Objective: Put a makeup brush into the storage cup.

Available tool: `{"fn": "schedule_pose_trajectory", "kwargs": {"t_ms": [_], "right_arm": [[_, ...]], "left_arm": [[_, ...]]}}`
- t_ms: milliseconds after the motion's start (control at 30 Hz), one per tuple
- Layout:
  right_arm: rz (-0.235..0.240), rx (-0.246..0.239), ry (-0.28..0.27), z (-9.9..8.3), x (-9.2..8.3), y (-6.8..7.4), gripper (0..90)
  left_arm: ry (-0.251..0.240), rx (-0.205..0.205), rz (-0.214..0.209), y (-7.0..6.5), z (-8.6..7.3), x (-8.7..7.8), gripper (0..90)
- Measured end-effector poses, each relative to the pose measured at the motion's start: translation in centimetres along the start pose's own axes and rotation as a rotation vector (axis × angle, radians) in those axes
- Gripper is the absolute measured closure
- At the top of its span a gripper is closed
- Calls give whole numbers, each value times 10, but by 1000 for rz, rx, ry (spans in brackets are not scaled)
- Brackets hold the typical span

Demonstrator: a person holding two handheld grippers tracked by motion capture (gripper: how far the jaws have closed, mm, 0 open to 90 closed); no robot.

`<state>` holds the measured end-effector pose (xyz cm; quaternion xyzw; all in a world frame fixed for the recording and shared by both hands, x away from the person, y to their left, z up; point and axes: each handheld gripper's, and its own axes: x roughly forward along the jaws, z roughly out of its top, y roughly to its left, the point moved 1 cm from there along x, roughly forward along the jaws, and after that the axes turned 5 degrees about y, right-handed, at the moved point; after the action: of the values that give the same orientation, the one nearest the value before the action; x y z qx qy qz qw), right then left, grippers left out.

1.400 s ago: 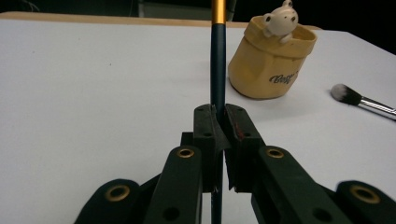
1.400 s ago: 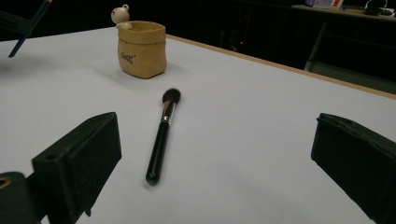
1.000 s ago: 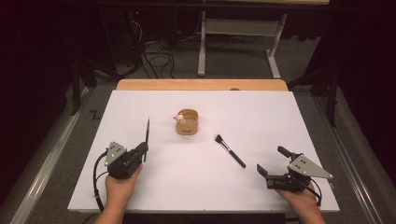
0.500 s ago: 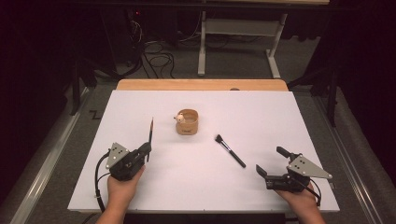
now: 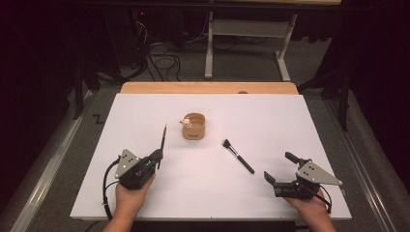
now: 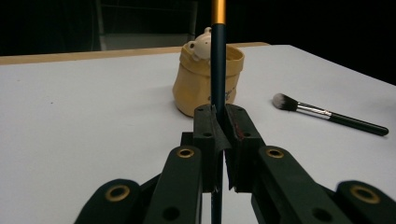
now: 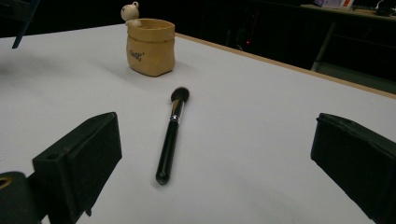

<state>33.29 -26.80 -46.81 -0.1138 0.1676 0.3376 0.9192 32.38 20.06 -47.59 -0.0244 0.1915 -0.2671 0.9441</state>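
The white table top [image 5: 270,116] takes up most of the high view, with a strip of bare wood [image 5: 208,87] showing along its far edge and grey floor beyond all sides. Wide bare surface lies to the left, to the right and on the near side of the items, which sit in the middle and near half; the far half behind the pot is open as well. Near the centre stands a small tan pot [image 5: 194,127], upright, with a pale bear figure [image 5: 185,122] perched at its rim on the left side; what lies inside the pot cannot be told from these views. Just right of the pot and nearer, apart from it, a black-handled makeup brush [image 5: 238,156] lies flat on the table, bristles toward the pot and handle end pointing to the near right. At the near left, the left gripper [image 5: 156,155] has its jaws pressed together on a slim dark brush [image 5: 162,143], clamping the lower handle; the brush rises from the jaws toward the far side, tilted, and in the left gripper view its shaft stands in front of the pot with a gold ferrule at the top. At the near right, close to the table's near edge, the right gripper [image 5: 278,168] rests with its jaws standing wide apart, nothing between them, aimed toward the lying brush.
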Motion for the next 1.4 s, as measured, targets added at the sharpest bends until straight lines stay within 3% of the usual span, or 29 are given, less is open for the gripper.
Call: {"fn": "schedule_pose_trajectory", "kwargs": {"t_ms": [300,667,800,1067,1200,1400], "right_arm": [[7,-5,-4,1,1,2,25],[11,-14,3,1,2,5,25],[22,-10,0,2,2,6,25],[32,-5,-6,6,1,7,25],[39,1,-13,9,1,8,25],[67,11,-7,16,6,11,32]], "left_arm": [[4,41,-49,-15,-1,5,839],[7,60,-101,-31,0,11,839],[6,61,-115,-36,3,15,839],[8,111,-146,-49,17,23,839],[-5,120,-156,-54,24,29,839],[-37,97,-181,-60,29,37,839]]}}
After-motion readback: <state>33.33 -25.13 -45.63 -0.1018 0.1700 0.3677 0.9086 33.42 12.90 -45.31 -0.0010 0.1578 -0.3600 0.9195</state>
